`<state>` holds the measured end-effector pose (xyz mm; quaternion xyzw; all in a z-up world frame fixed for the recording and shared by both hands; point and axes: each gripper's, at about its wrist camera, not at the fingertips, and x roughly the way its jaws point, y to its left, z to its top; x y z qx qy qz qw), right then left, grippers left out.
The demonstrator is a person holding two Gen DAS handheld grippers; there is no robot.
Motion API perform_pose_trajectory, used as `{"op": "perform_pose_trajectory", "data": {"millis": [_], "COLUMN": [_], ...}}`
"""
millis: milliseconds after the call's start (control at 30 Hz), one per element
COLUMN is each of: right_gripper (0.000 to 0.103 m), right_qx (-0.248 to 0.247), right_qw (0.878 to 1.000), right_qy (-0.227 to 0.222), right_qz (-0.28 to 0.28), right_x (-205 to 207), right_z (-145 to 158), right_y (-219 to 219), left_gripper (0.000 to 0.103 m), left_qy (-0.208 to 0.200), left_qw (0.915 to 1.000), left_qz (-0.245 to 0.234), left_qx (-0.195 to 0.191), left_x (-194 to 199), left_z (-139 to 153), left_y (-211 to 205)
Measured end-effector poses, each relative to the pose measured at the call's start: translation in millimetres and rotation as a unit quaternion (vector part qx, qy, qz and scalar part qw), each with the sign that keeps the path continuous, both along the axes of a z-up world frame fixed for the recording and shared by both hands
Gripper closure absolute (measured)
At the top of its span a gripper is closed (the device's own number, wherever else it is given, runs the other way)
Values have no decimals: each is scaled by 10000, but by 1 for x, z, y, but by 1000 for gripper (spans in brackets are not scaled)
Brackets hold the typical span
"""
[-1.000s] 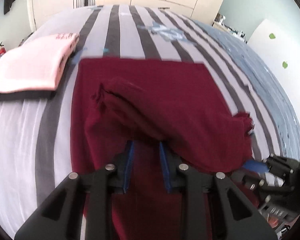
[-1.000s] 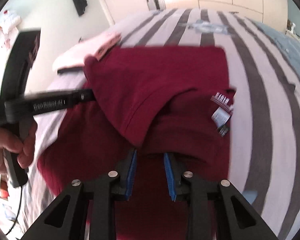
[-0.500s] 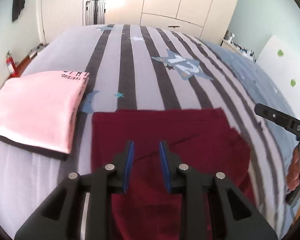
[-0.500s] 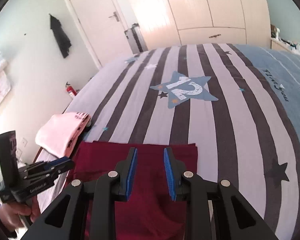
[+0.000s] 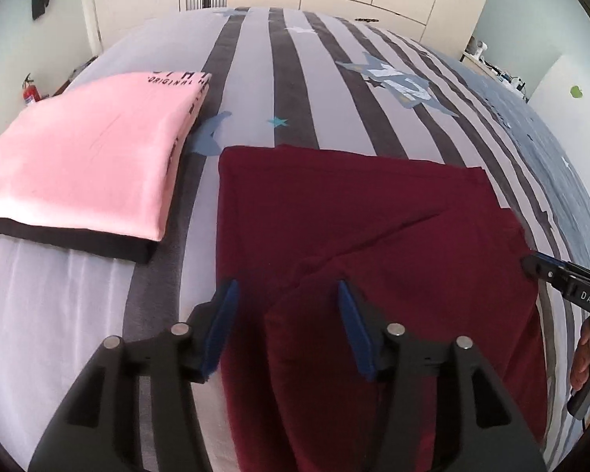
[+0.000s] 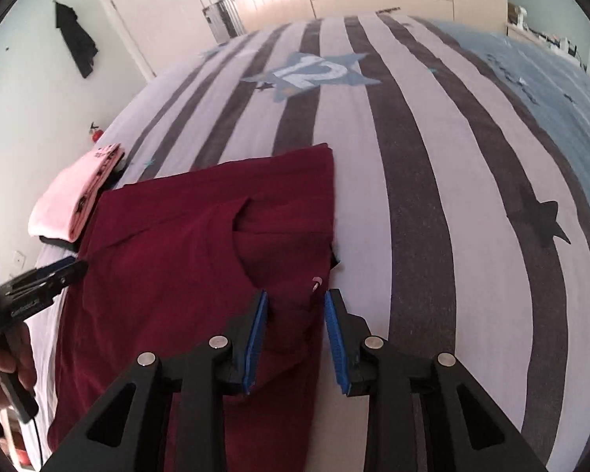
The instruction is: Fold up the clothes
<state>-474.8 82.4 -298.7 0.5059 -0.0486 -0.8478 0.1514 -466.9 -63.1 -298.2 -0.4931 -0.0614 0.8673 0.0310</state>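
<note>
A dark red garment (image 5: 354,228) lies flat on the striped bed (image 5: 295,78), with a folded layer on top of its near half. My left gripper (image 5: 285,295) hangs open over its near left part, nothing between the blue pads. In the right wrist view the same garment (image 6: 185,267) spreads to the left, and my right gripper (image 6: 295,303) is open above its right edge, close to a small label (image 6: 316,284). Each gripper shows in the other's view: the right gripper (image 5: 546,271) at the garment's right edge, the left gripper (image 6: 59,271) at its left edge.
A folded pink garment (image 5: 86,161) rests on a dark folded one (image 5: 67,238) to the left of the red one. A big blue star patch (image 6: 310,74) marks the bed farther back. Wardrobes and a door (image 6: 157,19) stand behind; a person's hand (image 6: 4,369) holds the left gripper.
A second ago both grippers held up folds of the red garment. They have let go and opened wider; the garment now lies folded flat on the bed.
</note>
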Motion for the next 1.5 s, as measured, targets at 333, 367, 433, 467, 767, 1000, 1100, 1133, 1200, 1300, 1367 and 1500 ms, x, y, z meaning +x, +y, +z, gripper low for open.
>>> {"op": "perform_pose_trajectory", "data": {"millis": [333,367,433,467,767,1000,1100,1133,1200,1300,1367,1500], "right_gripper": [76,76,83,99,101,101,99,96,96,95,95,95], "right_qx": [-258,-253,-280,-277,-435,-421,-63,5,24,-15,-43,-339], "right_qw": [9996,9997,9996,9996,9986,9980,9998,9999,10000,9994,9985,9975], "right_qy": [-8,-24,-20,-14,285,232,-15,-32,38,315,516,541], "right_qz": [-64,-54,-79,-98,-92,-411,-202,-111,-86,-167,-164,317], "right_x": [-29,-31,-35,-36,-45,-56,-61,-62,-61,-57,-52,-39], "right_z": [3,2,2,3,24,17,-2,-4,2,23,37,45], "right_y": [13,13,16,17,19,21,7,5,8,18,19,-10], "left_gripper": [95,96,97,97,98,99,98,97,96,96,96,96], "left_qy": [153,164,191,208,493,464,465,465,465,466,466,560], "left_qw": [9978,9981,9984,9984,9976,9985,9988,9988,9989,9988,9987,9978], "left_qz": [-650,-599,-520,-490,-425,-249,-129,-89,-9,112,192,-80], "left_qx": [-3,47,134,171,217,121,89,79,58,27,6,353], "left_x": [1,1,1,2,-10,-31,-33,-33,-34,-35,-36,-31], "left_z": [-1,0,3,5,27,14,15,15,16,17,17,26], "left_y": [16,14,12,11,-4,-17,-22,-23,-27,-32,-35,-20]}}
